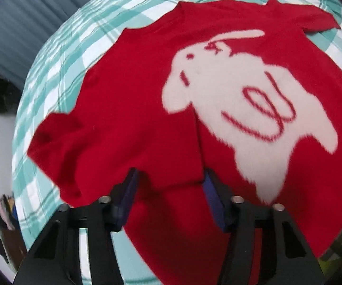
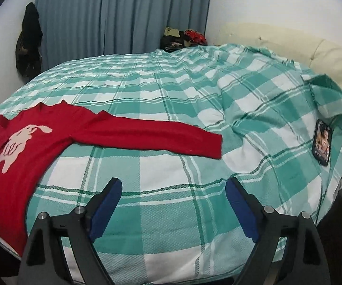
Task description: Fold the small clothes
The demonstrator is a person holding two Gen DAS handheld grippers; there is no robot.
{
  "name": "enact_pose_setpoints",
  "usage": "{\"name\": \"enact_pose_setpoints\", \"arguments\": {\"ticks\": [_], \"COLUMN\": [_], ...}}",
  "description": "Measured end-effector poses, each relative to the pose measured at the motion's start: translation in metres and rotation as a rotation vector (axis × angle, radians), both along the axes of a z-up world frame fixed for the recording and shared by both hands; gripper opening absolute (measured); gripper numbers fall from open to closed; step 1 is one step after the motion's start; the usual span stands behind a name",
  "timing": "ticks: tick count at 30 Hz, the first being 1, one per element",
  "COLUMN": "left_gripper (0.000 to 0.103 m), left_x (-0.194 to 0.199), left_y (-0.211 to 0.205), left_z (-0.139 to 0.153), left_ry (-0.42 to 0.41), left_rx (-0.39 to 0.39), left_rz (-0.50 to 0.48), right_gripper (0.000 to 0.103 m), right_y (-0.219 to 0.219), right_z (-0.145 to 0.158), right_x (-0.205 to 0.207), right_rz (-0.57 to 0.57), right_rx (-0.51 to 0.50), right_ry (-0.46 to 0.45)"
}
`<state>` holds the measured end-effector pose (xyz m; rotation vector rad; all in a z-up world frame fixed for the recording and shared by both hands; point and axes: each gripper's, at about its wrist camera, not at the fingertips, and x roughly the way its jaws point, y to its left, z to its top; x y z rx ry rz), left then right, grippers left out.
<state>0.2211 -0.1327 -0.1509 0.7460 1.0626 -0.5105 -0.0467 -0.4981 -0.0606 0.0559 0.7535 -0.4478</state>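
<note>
A red sweater (image 1: 135, 95) with a white rabbit design (image 1: 242, 109) lies face up on the green-and-white checked bedspread (image 1: 59, 59). One sleeve is doubled over the body, its cuff (image 1: 45, 137) pointing left. My left gripper (image 1: 169, 180) is narrowed around the lower edge of that folded part, and red cloth fills the gap between its blue pads. In the right wrist view the sweater (image 2: 28, 147) lies at the left with its other sleeve (image 2: 147, 133) stretched out to the right. My right gripper (image 2: 173, 190) is open over bare bedspread, well short of that sleeve.
A dark flat item with a picture (image 2: 321, 142) lies near the bed's right edge. A cream padded headboard (image 2: 289, 45) stands behind it. A pile of clothes (image 2: 182, 38) sits at the far corner by the blue curtain (image 2: 123, 14). A dark garment (image 2: 28, 42) hangs on the wall.
</note>
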Motion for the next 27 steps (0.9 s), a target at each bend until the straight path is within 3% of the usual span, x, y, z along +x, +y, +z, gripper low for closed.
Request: {"name": "enact_pose_setpoints", "arguments": {"ticks": [1, 3, 6, 10, 11, 13, 16, 18, 20, 23, 27], "left_gripper": [0.004, 0.003, 0.003, 0.003, 0.003, 0.003, 0.003, 0.003, 0.002, 0.002, 0.002], "left_x": [0.002, 0.010, 0.025, 0.063, 0.068, 0.075, 0.084, 0.084, 0.084, 0.091, 0.107], "left_y": [0.000, 0.004, 0.046, 0.183, 0.218, 0.280, 0.340, 0.358, 0.373, 0.396, 0.411], "left_z": [0.002, 0.011, 0.053, 0.100, 0.103, 0.101, 0.078, 0.061, 0.052, 0.058, 0.071], "left_ry": [0.016, 0.044, 0.023, -0.032, -0.047, -0.092, -0.090, -0.082, -0.077, -0.096, -0.140], "left_rx": [-0.013, -0.070, -0.256, -0.512, -0.540, -0.544, -0.511, -0.475, -0.486, -0.543, -0.511], "left_rz": [0.007, 0.056, 0.219, 0.621, 0.710, 0.864, 1.027, 1.081, 1.135, 1.188, 1.192], "right_gripper": [0.088, 0.088, 0.088, 0.088, 0.088, 0.088, 0.088, 0.088, 0.088, 0.088, 0.088], "right_y": [-0.004, -0.007, -0.008, -0.012, -0.015, -0.021, -0.030, -0.033, -0.036, -0.039, -0.041], "right_z": [-0.001, -0.002, -0.003, -0.003, -0.003, -0.005, -0.010, -0.012, -0.014, -0.018, -0.022], "right_x": [-0.001, -0.001, -0.003, -0.004, -0.004, -0.004, -0.003, -0.002, -0.002, 0.000, 0.005], "right_rz": [-0.008, -0.011, -0.012, -0.022, -0.033, -0.052, -0.086, -0.101, -0.110, -0.129, -0.144], "right_rx": [0.017, 0.036, 0.038, 0.052, 0.067, 0.101, 0.148, 0.169, 0.190, 0.210, 0.225], "right_ry": [0.001, 0.001, -0.001, -0.010, -0.013, -0.014, -0.005, -0.001, 0.000, 0.014, 0.041]}}
